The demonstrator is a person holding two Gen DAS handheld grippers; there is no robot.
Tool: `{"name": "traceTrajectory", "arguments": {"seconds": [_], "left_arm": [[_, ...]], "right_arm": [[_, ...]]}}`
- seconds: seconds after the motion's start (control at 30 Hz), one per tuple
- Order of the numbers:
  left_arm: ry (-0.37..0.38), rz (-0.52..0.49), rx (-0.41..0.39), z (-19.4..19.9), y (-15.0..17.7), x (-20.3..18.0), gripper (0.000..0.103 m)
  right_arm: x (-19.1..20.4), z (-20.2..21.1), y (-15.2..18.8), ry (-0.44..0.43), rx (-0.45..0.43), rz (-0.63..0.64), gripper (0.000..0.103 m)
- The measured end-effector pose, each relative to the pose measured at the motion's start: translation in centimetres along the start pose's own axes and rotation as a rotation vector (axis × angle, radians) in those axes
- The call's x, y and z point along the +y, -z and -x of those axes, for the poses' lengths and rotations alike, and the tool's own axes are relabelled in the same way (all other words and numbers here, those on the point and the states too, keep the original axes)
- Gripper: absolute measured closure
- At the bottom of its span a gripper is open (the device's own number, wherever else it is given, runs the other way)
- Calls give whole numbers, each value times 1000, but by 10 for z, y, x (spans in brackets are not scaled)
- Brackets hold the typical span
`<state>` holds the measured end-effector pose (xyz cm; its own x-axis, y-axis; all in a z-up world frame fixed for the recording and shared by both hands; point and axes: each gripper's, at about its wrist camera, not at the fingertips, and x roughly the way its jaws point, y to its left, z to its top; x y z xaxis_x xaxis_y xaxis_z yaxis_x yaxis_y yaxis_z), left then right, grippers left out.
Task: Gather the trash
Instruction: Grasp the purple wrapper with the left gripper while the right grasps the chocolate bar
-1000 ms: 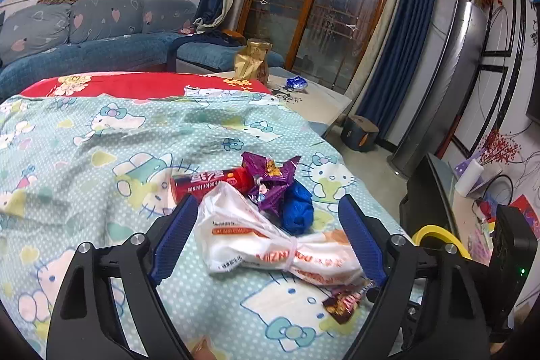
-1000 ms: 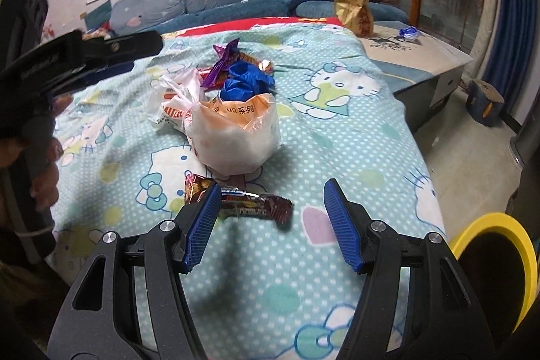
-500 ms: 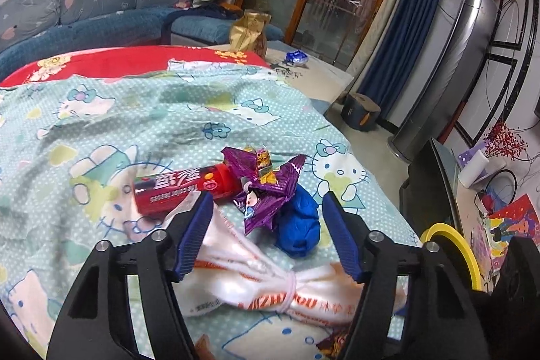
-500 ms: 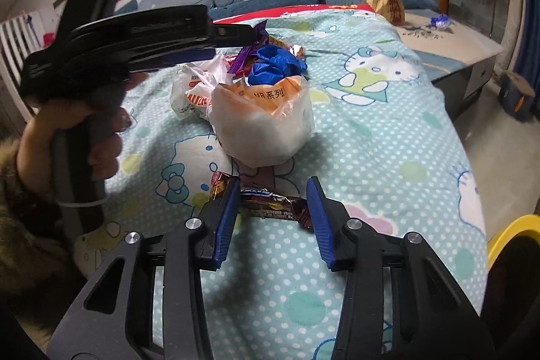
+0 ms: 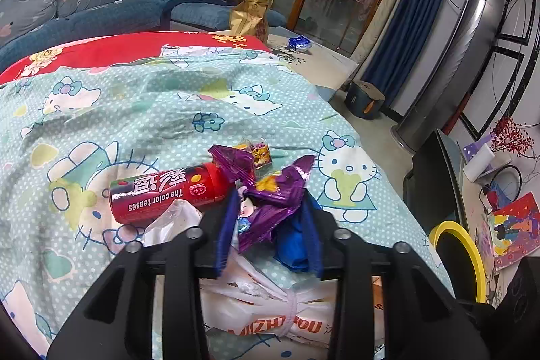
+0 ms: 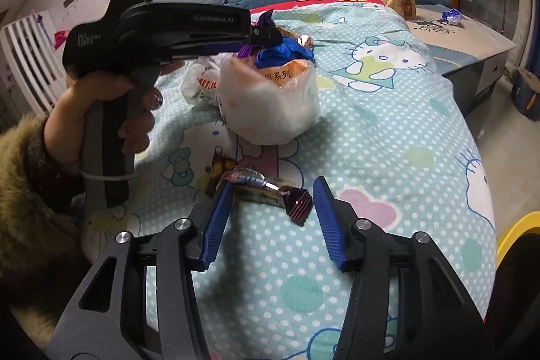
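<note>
On the Hello Kitty sheet lies a pile of trash. My left gripper has closed around a purple wrapper and a crumpled blue wrapper. A red candy tube lies to its left and a tied white plastic bag under its fingers. My right gripper is partly closed around a dark candy-bar wrapper, jaws beside its ends. The white bag sits beyond it, with the left gripper above.
A yellow-rimmed bin stands on the floor to the right of the bed; its rim also shows in the right wrist view. A gold paper bag and a blue wrapper sit on the far table. A sofa is behind.
My left gripper moved forward over the pile and closed from wide open onto the purple and blue wrappers. My right gripper moved down onto the candy-bar wrapper and narrowed around it.
</note>
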<state>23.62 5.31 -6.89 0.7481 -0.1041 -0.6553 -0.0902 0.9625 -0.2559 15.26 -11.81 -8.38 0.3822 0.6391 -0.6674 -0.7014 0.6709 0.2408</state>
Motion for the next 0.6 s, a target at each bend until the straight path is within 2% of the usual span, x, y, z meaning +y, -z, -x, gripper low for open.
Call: {"name": "traceTrajectory", "arguments": {"seconds": [0.07, 0.13, 0.17, 0.43, 0.6], "left_arm": [[0, 0, 0, 1, 1, 0, 74], [0, 0, 1, 1, 1, 0, 75], [2, -1, 0, 2, 1, 0, 75], [-5, -32, -16, 8, 8, -3, 77], [3, -15, -35, 18, 12, -1, 78]], "right_arm": [[4, 0, 2, 4, 3, 14, 77], [4, 1, 4, -10, 0, 2, 87], [4, 1, 4, -9, -2, 0, 88], [17, 15, 17, -6, -22, -2, 91], [27, 22, 27, -26, -4, 0, 91]]}}
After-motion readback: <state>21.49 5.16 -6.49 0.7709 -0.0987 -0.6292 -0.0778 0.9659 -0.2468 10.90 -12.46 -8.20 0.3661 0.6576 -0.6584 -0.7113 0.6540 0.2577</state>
